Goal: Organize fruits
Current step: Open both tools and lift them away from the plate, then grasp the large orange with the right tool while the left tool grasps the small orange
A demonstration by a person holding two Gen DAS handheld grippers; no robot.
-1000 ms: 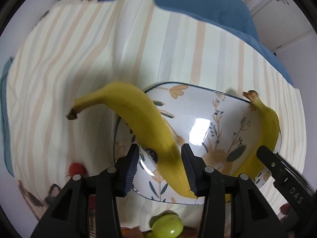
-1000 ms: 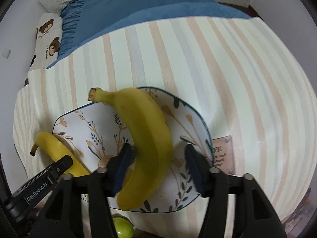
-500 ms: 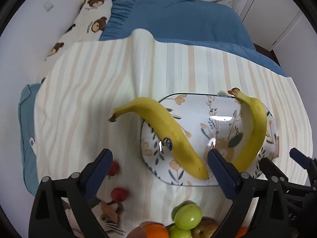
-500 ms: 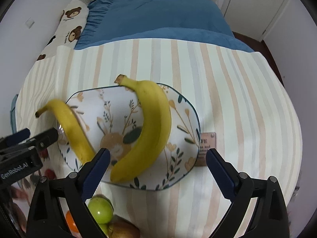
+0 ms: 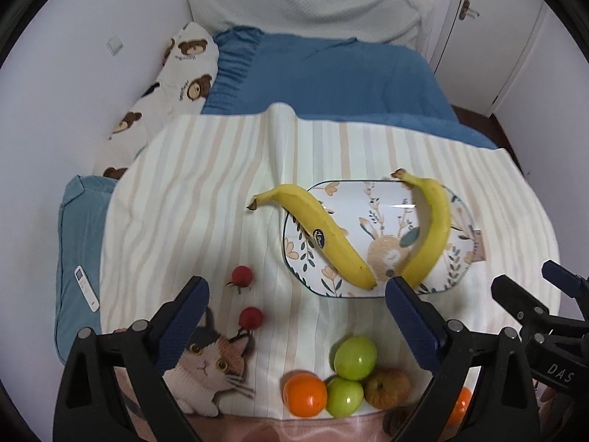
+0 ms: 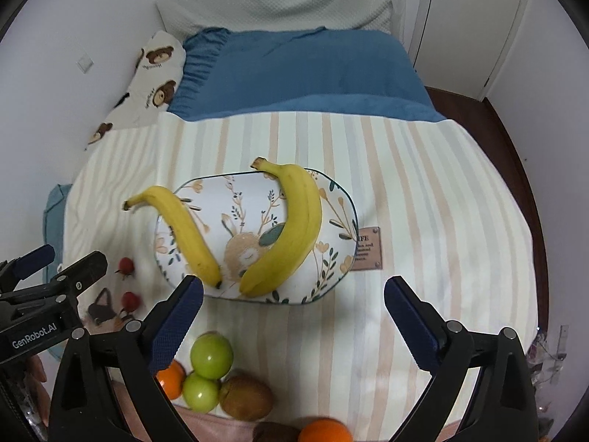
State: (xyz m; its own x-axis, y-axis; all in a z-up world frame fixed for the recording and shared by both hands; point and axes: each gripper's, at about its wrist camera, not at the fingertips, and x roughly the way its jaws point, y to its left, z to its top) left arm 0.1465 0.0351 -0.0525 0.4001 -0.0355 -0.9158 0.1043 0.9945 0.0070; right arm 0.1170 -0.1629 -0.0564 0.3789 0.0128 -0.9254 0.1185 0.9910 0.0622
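Note:
Two yellow bananas lie in a V on the oval flowered plate point(image 5: 368, 199) point(image 6: 235, 199). The stickered left banana point(image 5: 324, 235) point(image 6: 187, 232) has its stem end hanging over the plate's left rim. Beside it, the right banana point(image 5: 430, 232) point(image 6: 294, 228) rests along the right side. My left gripper point(image 5: 296, 294) hovers wide open, high above the plate's near edge, holding nothing. My right gripper point(image 6: 294, 291) is likewise wide open and empty over the near rim. Each gripper shows at the edge of the other's view, the right gripper point(image 5: 533, 302) and the left gripper point(image 6: 55, 276).
Loose fruit lies near me on the striped bedspread: two small red fruits point(image 5: 242, 275), green apples point(image 5: 355, 357), oranges point(image 5: 304, 393), a brown fruit point(image 5: 386, 386). A cat-print cloth point(image 5: 206, 361) is at the left. A remote point(image 5: 86, 287) rests on a blue cushion. Blue blanket and bear pillow lie beyond.
Both grippers opened off the bananas they held, then rose and drew back. The bananas now lie on the plate, and the loose fruit has come into view.

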